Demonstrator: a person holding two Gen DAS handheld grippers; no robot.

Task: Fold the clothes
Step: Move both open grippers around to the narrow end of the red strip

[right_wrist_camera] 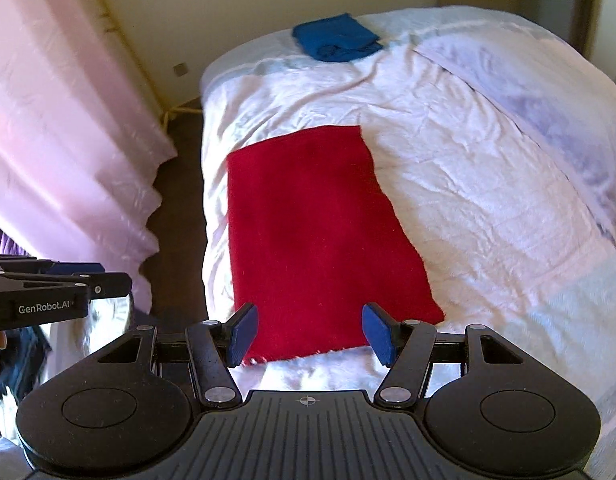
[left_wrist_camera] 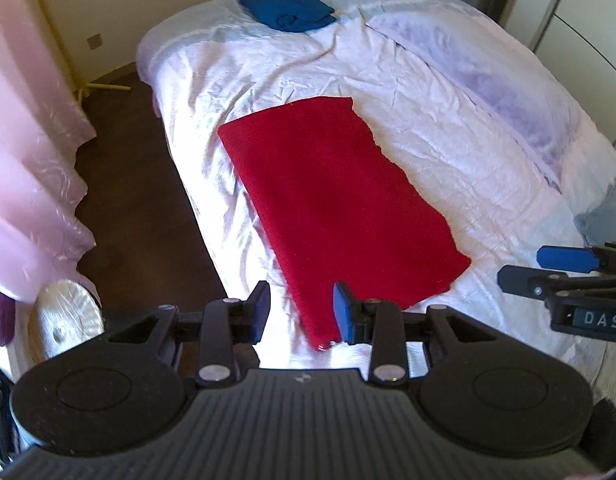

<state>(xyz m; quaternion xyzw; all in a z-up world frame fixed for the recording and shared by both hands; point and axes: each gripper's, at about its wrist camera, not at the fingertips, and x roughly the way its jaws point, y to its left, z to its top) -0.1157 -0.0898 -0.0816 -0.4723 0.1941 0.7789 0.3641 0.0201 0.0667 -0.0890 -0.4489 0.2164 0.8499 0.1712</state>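
Note:
A red knitted garment (left_wrist_camera: pixel 336 208) (right_wrist_camera: pixel 316 240) lies folded into a long rectangle on the white bed sheet (left_wrist_camera: pixel 448 152) (right_wrist_camera: pixel 468 208). My left gripper (left_wrist_camera: pixel 302 312) hovers open above the garment's near corner, nothing between its blue pads (left_wrist_camera: pixel 345 312). My right gripper (right_wrist_camera: pixel 308 332) is open too, its fingers straddling the garment's near short edge from above. Each gripper shows in the other's view: the right gripper (left_wrist_camera: pixel 524 268) at the right edge, the left gripper (right_wrist_camera: pixel 108 278) at the left edge. A folded blue garment (left_wrist_camera: pixel 288 8) (right_wrist_camera: pixel 336 38) rests at the bed's far end.
Pink curtains (left_wrist_camera: pixel 24 140) (right_wrist_camera: pixel 60 152) hang on the left beside a strip of dark floor (left_wrist_camera: pixel 136 184) (right_wrist_camera: pixel 180 216). A pale lilac pillow (left_wrist_camera: pixel 500 92) (right_wrist_camera: pixel 548 104) lies on the bed's right side. A grey cloth (left_wrist_camera: pixel 604 216) sits at the right edge.

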